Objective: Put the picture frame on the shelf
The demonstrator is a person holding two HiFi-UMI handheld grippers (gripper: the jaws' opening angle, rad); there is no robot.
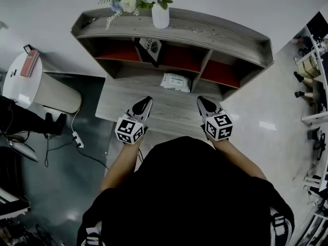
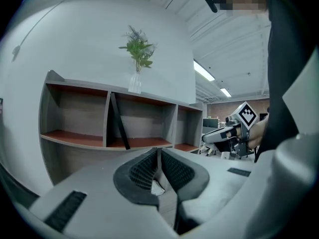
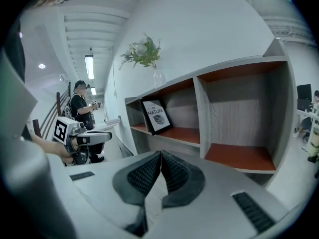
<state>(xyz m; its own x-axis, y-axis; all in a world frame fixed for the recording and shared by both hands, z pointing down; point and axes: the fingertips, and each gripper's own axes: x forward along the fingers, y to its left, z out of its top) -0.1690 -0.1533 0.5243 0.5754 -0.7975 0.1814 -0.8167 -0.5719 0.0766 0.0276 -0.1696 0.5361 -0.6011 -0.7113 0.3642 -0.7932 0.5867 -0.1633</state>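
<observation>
Picture frame [image 1: 150,49] is already on the shelf [image 1: 179,29], in the mid compartment, hard by its L divider. Neither claw touches it.

L claw [image 1: 148,100]: jaws shut, pads meeting tip to tip, nothing btwn them in the left gripper view [image 2: 159,156]. R claw [image 1: 201,99]: same, closed and empty [image 3: 160,156]. Both hover over the worktop [image 1: 123,111], side by side, pointing fwd at the shelf, slightly nose-down.

Outward from the claws: a white wipes pack [image 1: 175,81] lies on the worktop btwn them and the shelf base. Beyond and above that, the frame. It stands on its short edge, long axis up, top tilted back against the rear/side wall. From the R side its face shows [image 3: 157,116]; from the L it shows only edge-on, a dark slanted strip [image 2: 118,123].

Key relation: frame is ahead of and above both claws, well apart, more in line w/ L claw than R. A vase w/ flowers [image 1: 160,14] sits on the top board just above it.

Judgement: placing looks done. If a nudge is wanted, L claw is the nearer one.
</observation>
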